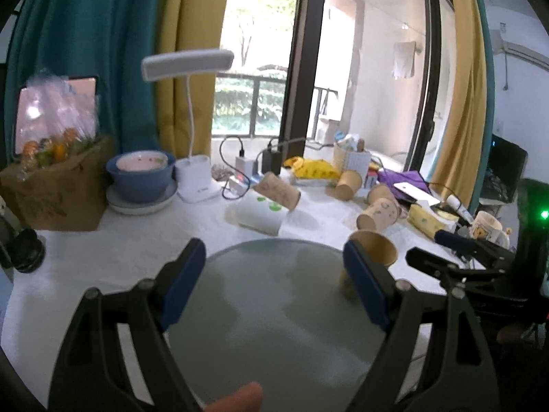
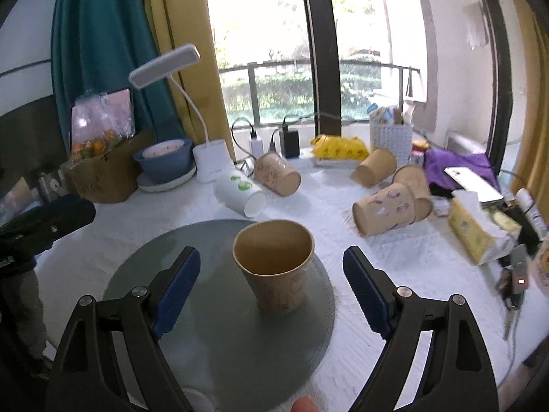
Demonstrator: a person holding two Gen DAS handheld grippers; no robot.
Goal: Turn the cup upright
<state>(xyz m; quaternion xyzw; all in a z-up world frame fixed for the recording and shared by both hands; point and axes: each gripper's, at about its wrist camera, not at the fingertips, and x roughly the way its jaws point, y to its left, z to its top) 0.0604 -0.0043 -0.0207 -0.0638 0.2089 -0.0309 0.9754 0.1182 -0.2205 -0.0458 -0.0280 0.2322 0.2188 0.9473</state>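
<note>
A brown paper cup (image 2: 276, 267) stands upright, mouth up, on the round grey mat (image 2: 192, 336). My right gripper (image 2: 271, 274) is open, its blue pads on either side of the cup and apart from it. In the left wrist view the same cup (image 1: 375, 252) shows at the mat's right edge (image 1: 260, 309), partly hidden by my left gripper's right finger (image 1: 365, 286). My left gripper (image 1: 274, 278) is open and empty above the mat. The right gripper (image 1: 456, 267) shows at the right of that view.
Several paper cups lie on their sides on the white cloth: a white one (image 2: 240, 194), brown ones (image 2: 278, 173) (image 2: 375, 166) (image 2: 386, 211). A desk lamp (image 2: 211, 158), blue bowl (image 2: 164, 161), cardboard box (image 2: 103, 171), tissue pack (image 2: 473, 228) and chargers stand at the back and right.
</note>
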